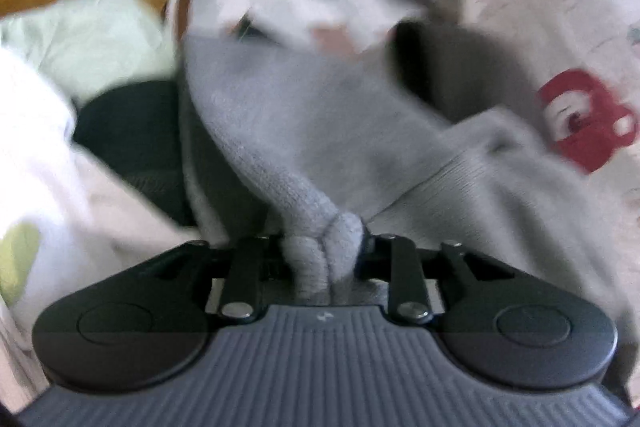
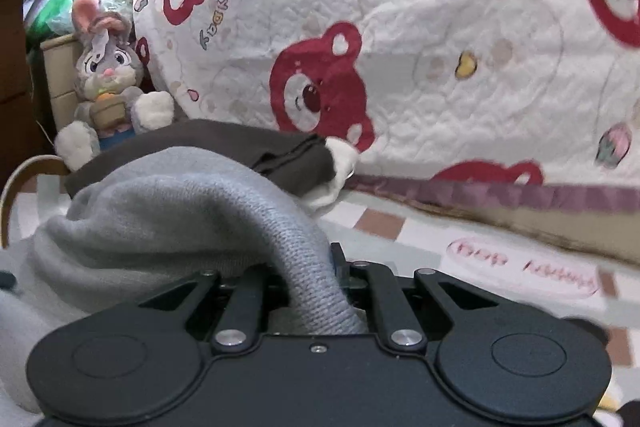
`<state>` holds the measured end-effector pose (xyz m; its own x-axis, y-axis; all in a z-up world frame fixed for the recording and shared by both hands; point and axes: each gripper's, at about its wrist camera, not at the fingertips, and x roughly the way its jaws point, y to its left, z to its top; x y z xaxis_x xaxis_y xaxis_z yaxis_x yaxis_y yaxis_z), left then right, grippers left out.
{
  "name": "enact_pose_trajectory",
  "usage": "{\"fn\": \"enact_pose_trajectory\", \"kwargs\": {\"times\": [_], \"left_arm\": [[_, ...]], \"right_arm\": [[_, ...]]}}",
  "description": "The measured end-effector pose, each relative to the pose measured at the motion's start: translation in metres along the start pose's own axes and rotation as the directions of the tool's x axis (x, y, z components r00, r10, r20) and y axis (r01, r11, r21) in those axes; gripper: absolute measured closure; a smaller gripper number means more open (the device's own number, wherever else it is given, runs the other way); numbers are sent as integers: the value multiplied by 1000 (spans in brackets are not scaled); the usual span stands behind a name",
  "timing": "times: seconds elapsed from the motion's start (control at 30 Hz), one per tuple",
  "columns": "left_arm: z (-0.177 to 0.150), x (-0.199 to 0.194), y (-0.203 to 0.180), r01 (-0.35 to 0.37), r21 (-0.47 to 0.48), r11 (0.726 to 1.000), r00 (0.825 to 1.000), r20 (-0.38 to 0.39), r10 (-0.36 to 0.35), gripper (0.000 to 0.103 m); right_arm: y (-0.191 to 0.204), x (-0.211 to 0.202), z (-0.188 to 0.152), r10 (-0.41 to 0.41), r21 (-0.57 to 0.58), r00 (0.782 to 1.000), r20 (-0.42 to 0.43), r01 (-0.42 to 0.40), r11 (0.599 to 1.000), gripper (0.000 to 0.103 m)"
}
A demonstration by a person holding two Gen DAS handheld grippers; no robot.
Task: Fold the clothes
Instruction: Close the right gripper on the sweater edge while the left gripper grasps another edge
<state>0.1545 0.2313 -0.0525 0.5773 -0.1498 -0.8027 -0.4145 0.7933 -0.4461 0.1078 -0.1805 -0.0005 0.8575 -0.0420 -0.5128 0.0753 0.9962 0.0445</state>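
Left wrist view: left tongs (image 1: 325,251) pinch a bunched fold of the grey knitted garment (image 1: 288,131); right tongs (image 2: 320,291) clamp another fold, draped beside a bear-print quilt (image 2: 440,47).

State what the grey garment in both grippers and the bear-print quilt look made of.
Grey garment: soft knit, likely cotton or wool blend; visible knit loops, matte, bunched in the left gripper and right gripper. Bear-print quilt: padded woven fabric, probably cotton; puckered stitch lines, matte.
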Motion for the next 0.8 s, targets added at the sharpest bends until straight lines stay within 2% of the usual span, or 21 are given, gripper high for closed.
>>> {"fn": "enact_pose_trajectory", "kwargs": {"times": [0.03,0.07,0.13,0.2,0.27,0.3,0.33,0.37,0.4,0.43,0.47,0.5,0.53,0.6,0.67,0.77,0.8], "left_arm": [[-1,5,2,-32,0,1000,999,-14,32,61],[-2,10,4,-60,-1,998,998,-27,60,50],[1,11,11,-55,-35,998,998,-34,53,41],[0,13,17,-15,-88,996,999,-48,11,24],[-2,16,22,19,-132,991,998,-58,-27,20],[-3,17,24,36,-151,988,997,-60,-46,20],[-4,11,18,56,-129,990,997,-39,-62,20],[-4,5,13,76,-106,991,997,-18,-78,31],[-5,-2,7,95,-84,992,995,3,-95,62],[-6,-8,2,114,-60,992,993,23,-113,75],[-6,-14,-3,132,-36,991,990,43,-131,86],[-7,-20,-9,150,-12,989,987,62,-149,87],[-8,-26,-14,167,12,986,983,81,-167,87],[-9,-38,-25,199,62,978,972,117,-205,89],[-10,-50,-36,229,113,967,958,151,-244,90],[-12,-68,-52,271,190,944,931,196,-307,91],[-13,-77,-60,313,209,926,915,194,-353,91]], "right_arm": [[-1,4,-3,26,10,1000,-10,-26,1000,90],[-3,6,-5,47,26,999,-12,-46,999,88],[-5,10,-6,93,64,995,-35,-91,994,81],[-10,13,-7,131,130,990,-45,-125,984,71],[-13,18,-10,179,184,983,-44,-168,968,51],[-15,20,-11,202,210,978,-42,-189,959,48],[-14,23,-14,199,208,979,-45,-185,960,44],[-11,28,-19,181,183,982,-52,-169,969,43],[-6,32,-25,162,147,986,-50,-153,977,43],[-3,36,-29,150,106,988,-41,-145,984,45],[1,37,-31,126,55,991,-40,-123,991,67],[4,38,-33,100,2,994,-39,-100,995,84],[6,35,-30,82,-28,996,-32,-82,996,90],[3,16,-19,42,-31,998,53,-40,999,92],[1,-3,-8,5,-33,990,140,0,999,94],[5,-40,6,-35,-52,954,298,53,997,94],[5,-50,13,-34,-40,944,329,50,998,94]]}}
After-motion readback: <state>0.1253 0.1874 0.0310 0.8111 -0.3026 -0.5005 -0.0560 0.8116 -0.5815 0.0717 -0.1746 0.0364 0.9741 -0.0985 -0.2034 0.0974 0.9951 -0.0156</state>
